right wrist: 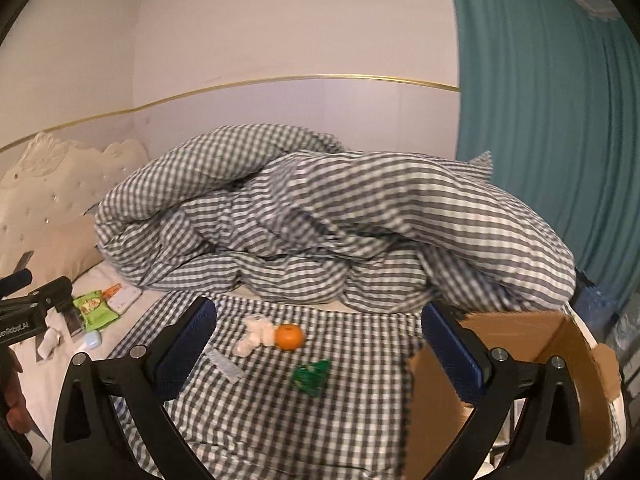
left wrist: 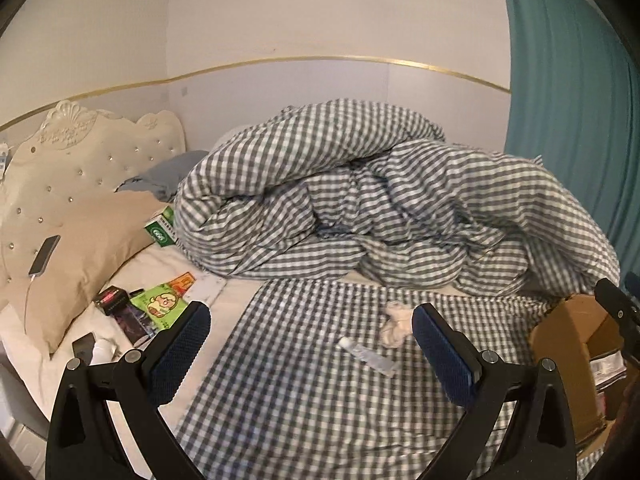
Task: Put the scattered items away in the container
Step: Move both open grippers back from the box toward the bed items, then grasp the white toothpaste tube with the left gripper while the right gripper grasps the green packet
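Note:
On the checked sheet (right wrist: 280, 420) lie a crumpled white tissue (right wrist: 254, 334), an orange (right wrist: 289, 337), a green packet (right wrist: 311, 374) and a small silver tube (right wrist: 224, 365). The tissue (left wrist: 396, 322) and the tube (left wrist: 370, 354) also show in the left wrist view. An open cardboard box (right wrist: 520, 344) stands at the right, and shows in the left wrist view (left wrist: 572, 340). My left gripper (left wrist: 312, 344) is open and empty above the sheet, near the tube. My right gripper (right wrist: 318, 344) is open and empty, with the items between its fingers and the box beside its right finger.
A bunched checked duvet (left wrist: 380, 200) fills the back of the bed. Snack packets (left wrist: 160, 304), dark small boxes (left wrist: 114, 298), a green box (left wrist: 162, 228) and a phone (left wrist: 45, 254) on a beige pillow (left wrist: 88, 248) lie at the left. A teal curtain (right wrist: 552, 120) hangs at the right.

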Demonstrator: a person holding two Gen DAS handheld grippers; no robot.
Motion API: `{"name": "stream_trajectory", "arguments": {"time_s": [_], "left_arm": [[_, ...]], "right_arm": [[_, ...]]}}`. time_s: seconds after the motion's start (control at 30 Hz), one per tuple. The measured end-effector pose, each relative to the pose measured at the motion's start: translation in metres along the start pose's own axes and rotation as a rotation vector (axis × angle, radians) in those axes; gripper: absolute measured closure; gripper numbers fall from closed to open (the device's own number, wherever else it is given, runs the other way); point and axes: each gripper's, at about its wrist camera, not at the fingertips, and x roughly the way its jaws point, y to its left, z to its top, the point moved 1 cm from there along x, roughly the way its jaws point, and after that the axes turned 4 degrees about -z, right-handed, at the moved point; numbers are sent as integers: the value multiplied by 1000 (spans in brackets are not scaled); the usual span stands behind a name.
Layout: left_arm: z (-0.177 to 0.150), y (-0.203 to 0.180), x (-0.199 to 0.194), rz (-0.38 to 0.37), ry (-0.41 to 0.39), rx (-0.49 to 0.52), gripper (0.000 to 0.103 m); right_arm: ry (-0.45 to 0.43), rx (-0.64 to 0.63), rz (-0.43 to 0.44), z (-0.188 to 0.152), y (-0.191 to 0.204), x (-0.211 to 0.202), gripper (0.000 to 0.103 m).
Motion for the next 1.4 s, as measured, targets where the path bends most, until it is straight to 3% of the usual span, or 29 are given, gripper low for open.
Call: {"name": "stream_trajectory", "arguments": {"time_s": [0.37,0.83,1.4], "left_arm": [[-22,-3,66,-4,108,17,0],[-61,-28,183,-2,271,50,0],[-107,-69,286,17,417,36,0]], "right_arm": [[111,-58,11,-24,27,56,0],[310,-27,14,-82,11,166,0],[402,5,31,-119,-4,216,0]]}}
